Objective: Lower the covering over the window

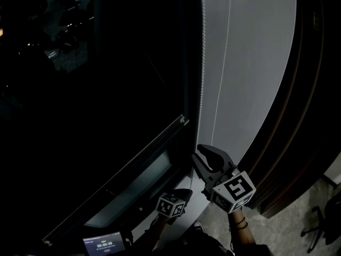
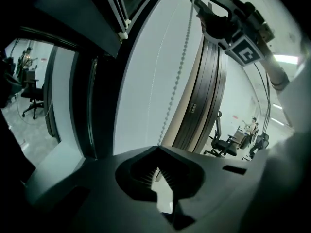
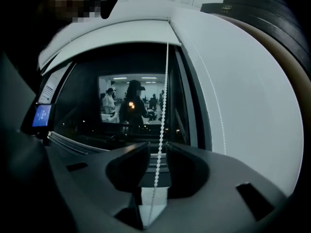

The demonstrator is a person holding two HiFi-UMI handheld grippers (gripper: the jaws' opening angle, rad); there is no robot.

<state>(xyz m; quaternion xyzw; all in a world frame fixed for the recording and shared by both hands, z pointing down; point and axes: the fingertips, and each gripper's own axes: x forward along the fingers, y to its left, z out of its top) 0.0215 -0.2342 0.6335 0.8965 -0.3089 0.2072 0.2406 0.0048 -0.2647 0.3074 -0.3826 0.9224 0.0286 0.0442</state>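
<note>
A white bead chain (image 1: 202,63) hangs down the pale wall beside the dark window (image 1: 96,89). In the head view my right gripper (image 1: 204,157) is the higher one; it stands open round the chain (image 3: 163,110), which passes freely between its fingers (image 3: 131,166). My left gripper (image 1: 186,192) sits lower, near the sill, and is shut on the bead chain (image 2: 180,72), which runs down into its closed tips (image 2: 156,166). The right gripper (image 2: 214,13) shows above it in the left gripper view. The glass in view is bare and dark.
A sloping frame rail (image 1: 122,175) crosses the window's bottom. A small device with a lit timer screen (image 1: 104,245) sits below it. Dark curved panels (image 1: 303,116) flank the pale wall on the right. An office chair (image 1: 319,223) stands on the floor; more chairs (image 2: 226,144) and people stand behind.
</note>
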